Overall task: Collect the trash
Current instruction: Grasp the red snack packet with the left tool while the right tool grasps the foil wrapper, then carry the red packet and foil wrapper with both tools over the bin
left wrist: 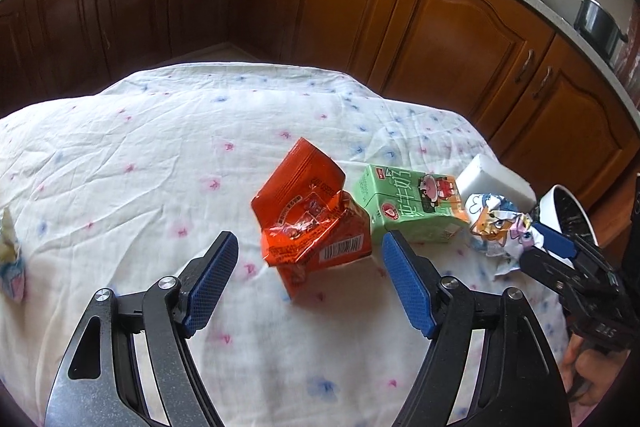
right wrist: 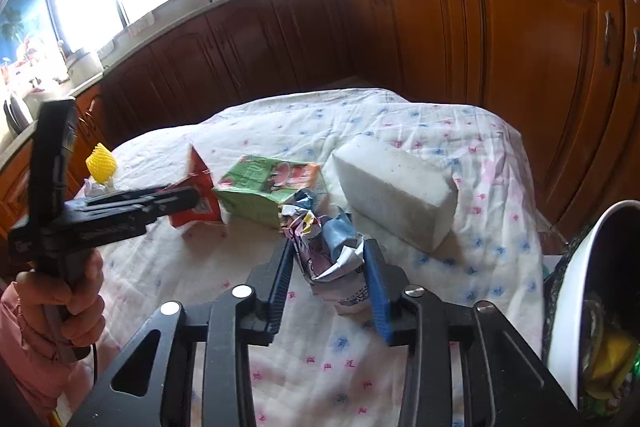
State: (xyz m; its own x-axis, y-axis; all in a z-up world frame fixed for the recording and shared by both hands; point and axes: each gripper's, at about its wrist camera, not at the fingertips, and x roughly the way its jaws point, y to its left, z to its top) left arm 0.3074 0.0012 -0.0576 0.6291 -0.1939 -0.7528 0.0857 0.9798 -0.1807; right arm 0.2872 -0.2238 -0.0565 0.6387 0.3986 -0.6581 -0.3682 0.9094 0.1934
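An orange snack packet (left wrist: 304, 211) lies crumpled on the flowered tablecloth (left wrist: 160, 147), just ahead of my left gripper (left wrist: 309, 243). That gripper is open, its blue pads on either side of the packet and clear of it. Right of the packet lies a green milk carton (left wrist: 408, 203) on its side. Past the carton sits a crumpled cartoon-printed wrapper (right wrist: 324, 247). My right gripper (right wrist: 329, 251) is shut on this wrapper, both blue pads pressing its sides. The same wrapper (left wrist: 496, 223) shows in the left wrist view with the right gripper's fingers (left wrist: 556, 243) on it.
A white foam block (right wrist: 396, 183) lies behind the wrapper. A white-rimmed bin (right wrist: 576, 287) with trash inside stands at the table's right edge. A yellow foam net (right wrist: 100, 163) sits at the far left, near more scraps (left wrist: 10, 255). Wooden cabinets surround the table.
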